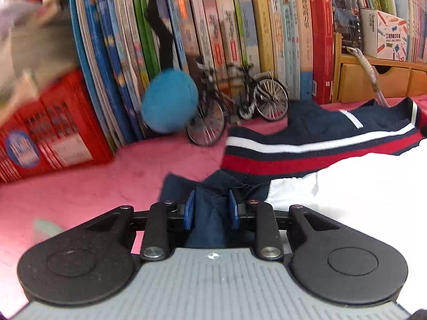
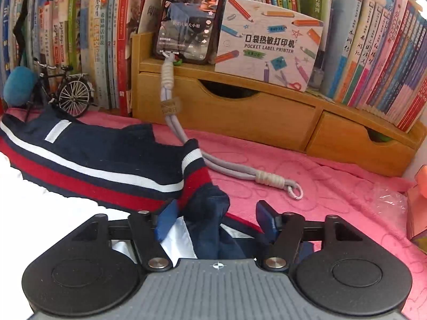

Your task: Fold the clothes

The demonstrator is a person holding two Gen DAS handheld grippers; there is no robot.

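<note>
So, going left to right: a red crate (image 1: 50,133) is sitting at the far left, blurred, with a blue ball (image 1: 169,101) hanging beside it in front of a long row of books (image 1: 240,26). A little model bike (image 1: 234,104) is leaning against the books just right of the ball. The garment (image 1: 320,138), navy with white and red stripes and a white body, is lying spread across the pink tabletop (image 1: 80,186).

The left tool (image 1: 212,209) is sitting partly open over a bunched navy fold at the garment's left edge. Cloth is sitting between its blue pads (image 1: 190,210), but I can't tell if they're actually pinching it.

Over on the right end, the right tool (image 2: 213,217) is standing clearly wider apart, with a bunch of navy, red and white cloth lying loose between the pads, up against the left one and well clear of the right one. A grey cord (image 2: 234,170) is trailing across the pink cover just past it, running up to a phone (image 2: 186,18) propped on a wooden drawer unit (image 2: 267,114), next to a label printer box (image 2: 269,45).
</note>
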